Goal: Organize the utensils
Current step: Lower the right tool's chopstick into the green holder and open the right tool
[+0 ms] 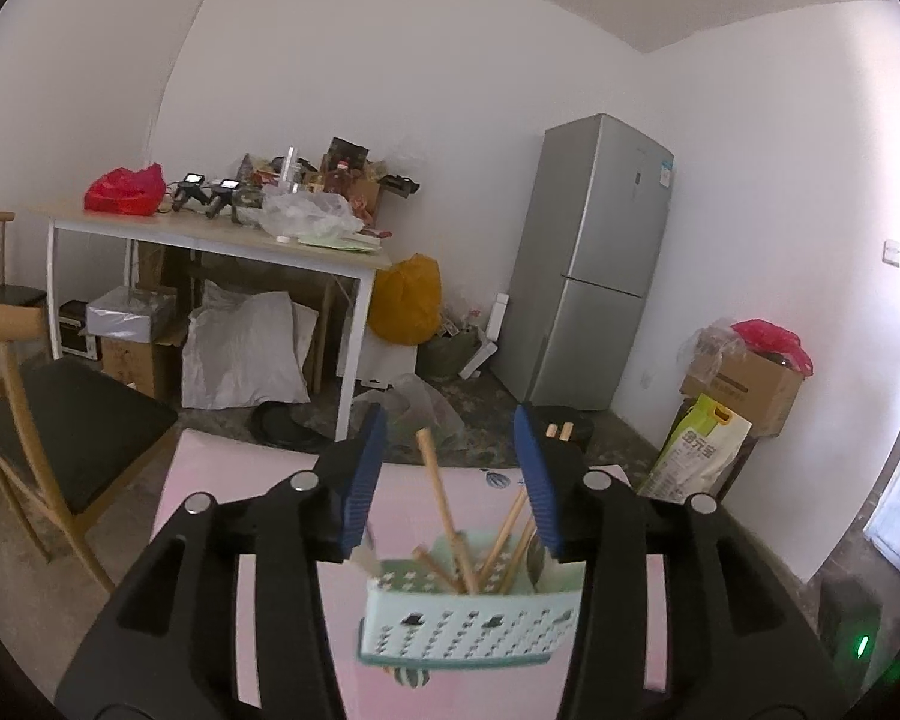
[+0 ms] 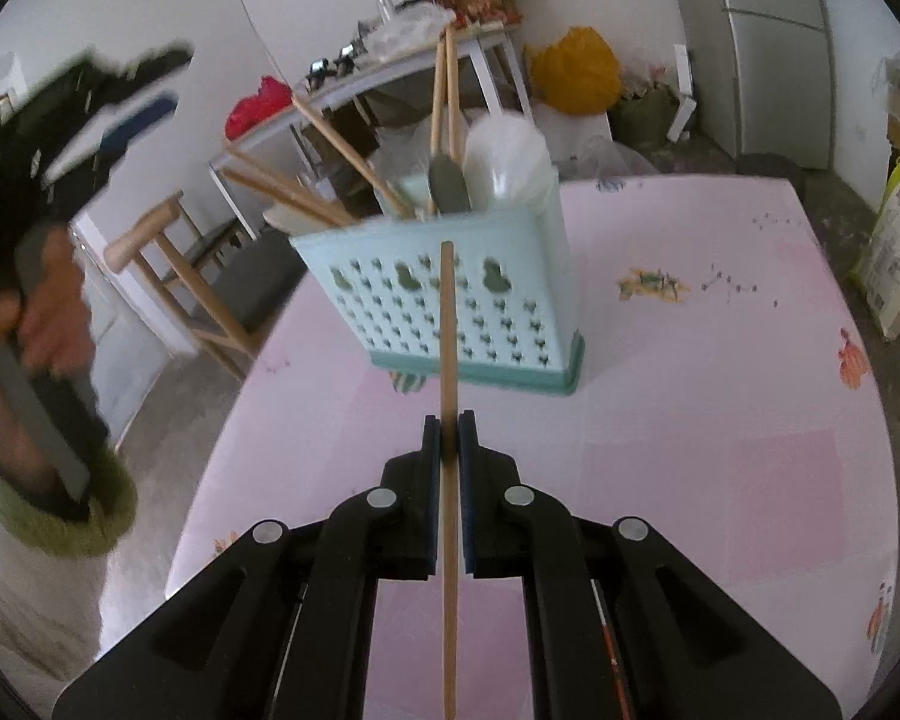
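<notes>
A mint-green perforated utensil holder [image 1: 474, 618] [image 2: 498, 312] stands on the pink tablecloth [image 2: 690, 420]. In it are several wooden chopsticks [image 1: 444, 510], a grey spoon [image 2: 450, 180] and a white spoon [image 2: 510, 162]. My left gripper [image 1: 451, 420] is open just above the holder, and the chopstick tops rise between its blue pads without touching them. In the right wrist view it appears blurred at the upper left [image 2: 132, 120], with a hand [image 2: 48, 324] on its handle. My right gripper [image 2: 449, 420] is shut on a single wooden chopstick [image 2: 447, 324], held upright in front of the holder.
A wooden chair [image 1: 60, 420] stands left of the pink table. Behind are a cluttered white table [image 1: 210, 240], a silver fridge [image 1: 594, 264], an orange bag [image 1: 405, 300] and a cardboard box [image 1: 744, 384] with a rice bag [image 1: 702, 450] on the right.
</notes>
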`<action>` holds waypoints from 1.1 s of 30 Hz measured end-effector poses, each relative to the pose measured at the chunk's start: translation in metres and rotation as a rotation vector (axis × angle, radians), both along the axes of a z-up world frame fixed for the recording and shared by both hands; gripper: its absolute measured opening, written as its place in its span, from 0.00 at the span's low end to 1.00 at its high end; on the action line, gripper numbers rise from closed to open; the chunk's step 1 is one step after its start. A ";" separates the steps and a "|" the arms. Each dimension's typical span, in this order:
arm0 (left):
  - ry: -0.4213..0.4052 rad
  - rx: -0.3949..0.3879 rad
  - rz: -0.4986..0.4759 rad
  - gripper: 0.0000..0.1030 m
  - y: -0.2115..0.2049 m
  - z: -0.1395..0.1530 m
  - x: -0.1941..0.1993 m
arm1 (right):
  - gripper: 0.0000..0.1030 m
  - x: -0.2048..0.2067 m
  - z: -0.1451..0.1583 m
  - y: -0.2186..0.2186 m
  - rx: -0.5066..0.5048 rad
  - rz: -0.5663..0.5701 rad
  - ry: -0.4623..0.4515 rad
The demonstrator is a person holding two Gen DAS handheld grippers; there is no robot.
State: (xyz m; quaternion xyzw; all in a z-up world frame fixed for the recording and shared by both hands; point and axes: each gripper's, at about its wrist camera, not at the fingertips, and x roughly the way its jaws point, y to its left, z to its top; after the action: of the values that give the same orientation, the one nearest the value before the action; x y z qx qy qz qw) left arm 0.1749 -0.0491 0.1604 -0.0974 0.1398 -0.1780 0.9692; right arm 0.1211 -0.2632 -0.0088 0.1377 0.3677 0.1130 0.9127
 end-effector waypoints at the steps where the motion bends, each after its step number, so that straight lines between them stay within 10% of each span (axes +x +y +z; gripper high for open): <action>1: 0.003 -0.006 0.003 0.42 0.006 -0.002 -0.005 | 0.06 0.000 0.007 -0.002 0.004 -0.001 -0.016; 21: 0.194 0.073 0.101 0.50 0.075 -0.078 -0.039 | 0.06 0.059 0.173 0.010 -0.034 0.043 -0.508; 33: 0.213 0.108 0.106 0.53 0.069 -0.088 -0.037 | 0.06 0.134 0.140 0.042 -0.112 0.008 -0.502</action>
State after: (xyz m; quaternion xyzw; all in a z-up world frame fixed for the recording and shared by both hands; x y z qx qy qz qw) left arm 0.1381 0.0203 0.0721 -0.0706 0.2461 -0.1073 0.9607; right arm 0.2551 -0.2216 0.1314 0.0531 0.1356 0.1267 0.9812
